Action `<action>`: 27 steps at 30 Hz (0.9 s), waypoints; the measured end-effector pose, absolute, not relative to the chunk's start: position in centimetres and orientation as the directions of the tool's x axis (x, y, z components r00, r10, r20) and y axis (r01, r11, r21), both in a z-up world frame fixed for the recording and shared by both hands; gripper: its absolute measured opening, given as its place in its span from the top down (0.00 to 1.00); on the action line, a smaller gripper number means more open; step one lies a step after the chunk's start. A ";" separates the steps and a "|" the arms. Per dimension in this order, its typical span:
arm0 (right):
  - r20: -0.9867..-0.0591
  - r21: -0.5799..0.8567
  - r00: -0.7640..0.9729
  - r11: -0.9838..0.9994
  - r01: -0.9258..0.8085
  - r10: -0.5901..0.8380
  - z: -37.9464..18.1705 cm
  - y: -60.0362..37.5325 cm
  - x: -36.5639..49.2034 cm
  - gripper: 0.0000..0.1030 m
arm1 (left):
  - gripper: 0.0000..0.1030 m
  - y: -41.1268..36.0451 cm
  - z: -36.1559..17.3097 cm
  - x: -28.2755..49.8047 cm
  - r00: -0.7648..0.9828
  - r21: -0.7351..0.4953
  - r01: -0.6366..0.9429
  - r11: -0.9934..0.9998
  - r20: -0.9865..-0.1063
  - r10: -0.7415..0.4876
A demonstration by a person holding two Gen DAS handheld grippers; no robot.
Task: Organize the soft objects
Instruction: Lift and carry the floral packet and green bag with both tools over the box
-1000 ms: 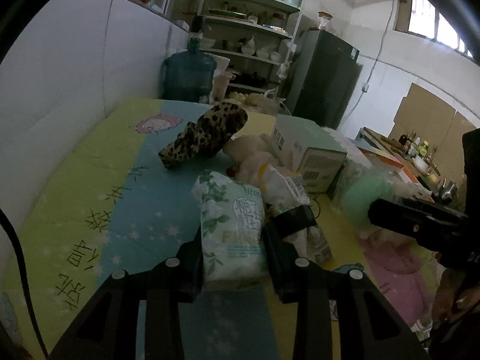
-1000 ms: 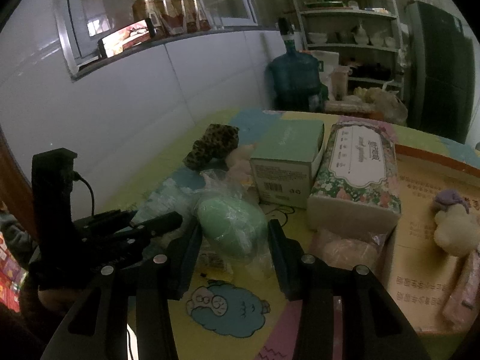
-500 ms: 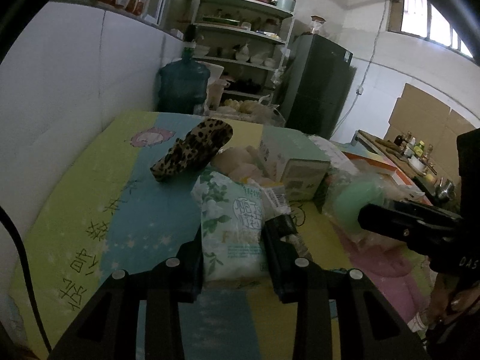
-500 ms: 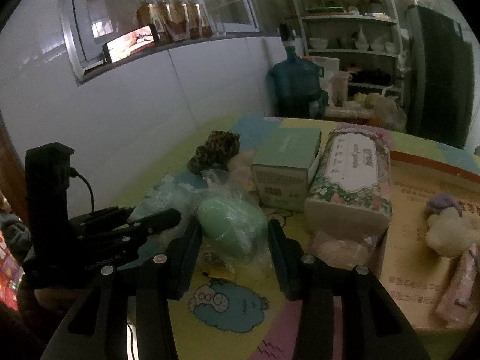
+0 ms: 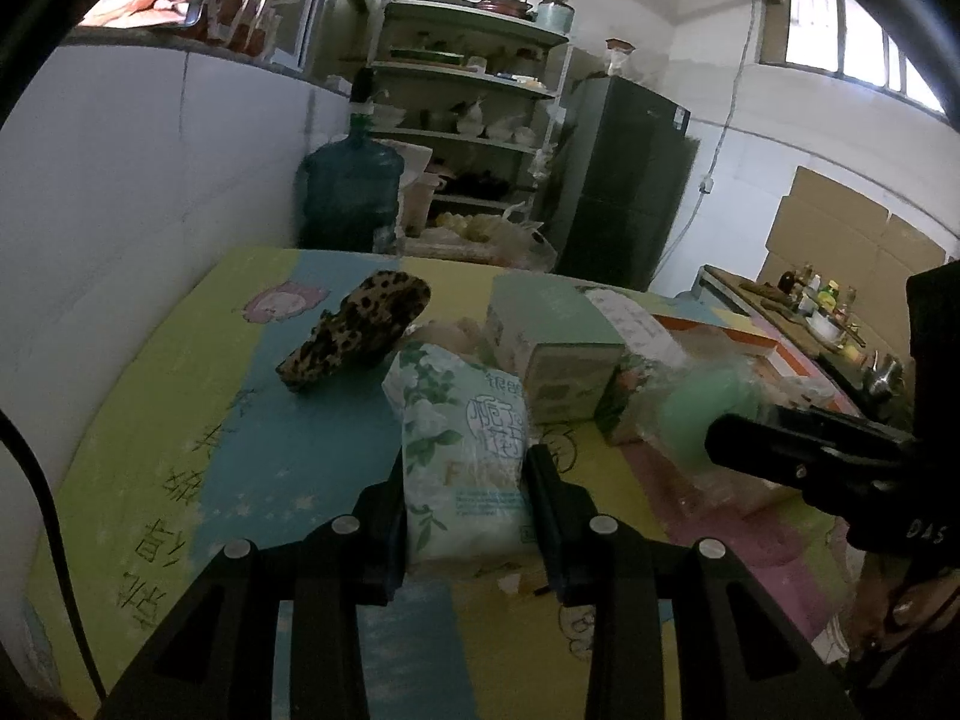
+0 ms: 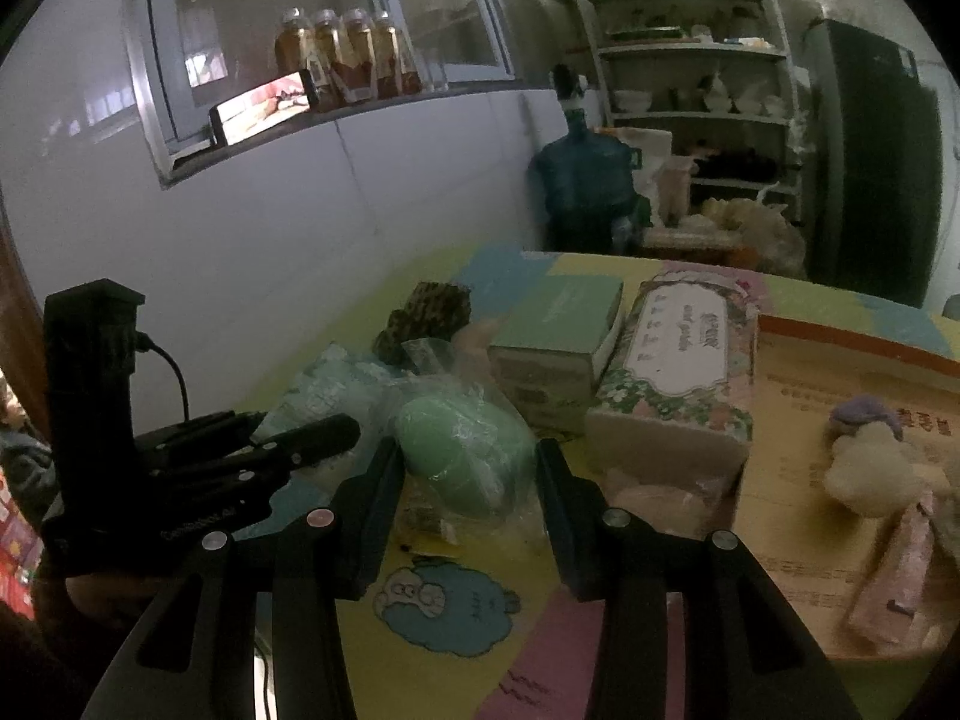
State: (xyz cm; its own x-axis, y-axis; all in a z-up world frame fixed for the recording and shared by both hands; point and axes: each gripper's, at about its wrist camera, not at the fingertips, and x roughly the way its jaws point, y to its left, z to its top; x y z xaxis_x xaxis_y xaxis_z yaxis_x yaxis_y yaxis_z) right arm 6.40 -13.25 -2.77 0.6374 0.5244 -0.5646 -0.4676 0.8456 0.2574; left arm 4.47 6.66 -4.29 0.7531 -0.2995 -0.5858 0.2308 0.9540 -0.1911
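My left gripper (image 5: 465,498) is shut on a white tissue pack with green flowers (image 5: 459,444), lifted above the colourful mat (image 5: 198,432). My right gripper (image 6: 468,480) is shut on a green sponge in a clear bag (image 6: 465,450). That bagged sponge (image 5: 702,408) also shows at the right of the left wrist view. A leopard-print slipper (image 5: 354,330) lies on the mat at the back left. An open cardboard box (image 6: 852,384) on the right holds a cream plush toy (image 6: 870,462) and a pink packet (image 6: 894,570).
A green-topped carton (image 6: 555,336) and a floral tissue box (image 6: 678,378) stand mid-table, with a pink bagged item (image 6: 660,492) in front. A white wall (image 5: 120,210) runs along the left; a water jug (image 5: 351,192), shelves and a dark fridge (image 5: 624,204) are behind.
My left gripper has risen slightly with the tissue pack, so the other items sit lower and farther back in its view. The right gripper keeps its grip on the bagged sponge, nearly still.
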 end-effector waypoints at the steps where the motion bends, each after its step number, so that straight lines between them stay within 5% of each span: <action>1: -0.563 0.258 0.639 0.846 -0.466 0.524 -2.7 -13.4 6.3 0.55 | 0.65 6.5 -4.2 4.5 0.754 -0.190 0.234 0.953 -0.584 -0.302; 27: -0.524 0.292 0.718 0.889 -0.353 0.457 -2.2 -20.0 4.9 0.55 | 0.65 -1.4 -2.2 5.5 0.726 -0.180 0.397 0.900 -0.539 -0.428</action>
